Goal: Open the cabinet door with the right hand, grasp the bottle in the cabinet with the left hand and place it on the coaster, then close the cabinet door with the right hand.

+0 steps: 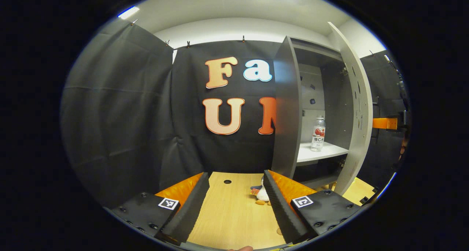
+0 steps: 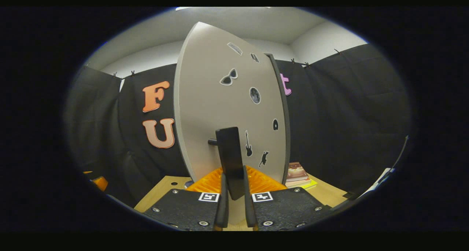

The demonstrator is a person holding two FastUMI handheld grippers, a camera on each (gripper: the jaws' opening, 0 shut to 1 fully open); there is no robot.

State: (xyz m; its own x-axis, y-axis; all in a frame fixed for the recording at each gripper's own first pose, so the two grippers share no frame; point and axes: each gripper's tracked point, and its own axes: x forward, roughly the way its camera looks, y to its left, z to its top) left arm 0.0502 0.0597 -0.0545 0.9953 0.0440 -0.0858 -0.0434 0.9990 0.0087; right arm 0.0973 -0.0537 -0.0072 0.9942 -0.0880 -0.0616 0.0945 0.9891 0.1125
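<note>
The grey cabinet (image 1: 289, 108) stands at the right in the left gripper view, its door (image 1: 357, 108) swung wide open. A clear bottle (image 1: 318, 133) with a red-and-white label stands upright on the white shelf (image 1: 329, 150) inside. My left gripper (image 1: 236, 176) is open and empty, low over the wooden table, well short of the bottle. In the right gripper view the door (image 2: 220, 97), dotted with stickers, is close in front. My right gripper (image 2: 233, 177) is shut on its black handle (image 2: 230, 152).
A small plush toy (image 1: 261, 195) lies on the wooden table (image 1: 231, 214) by my left gripper's right finger. The table has a cable hole (image 1: 227, 181). Books (image 2: 297, 172) lie on the table beyond the door. Black cloth walls surround the booth.
</note>
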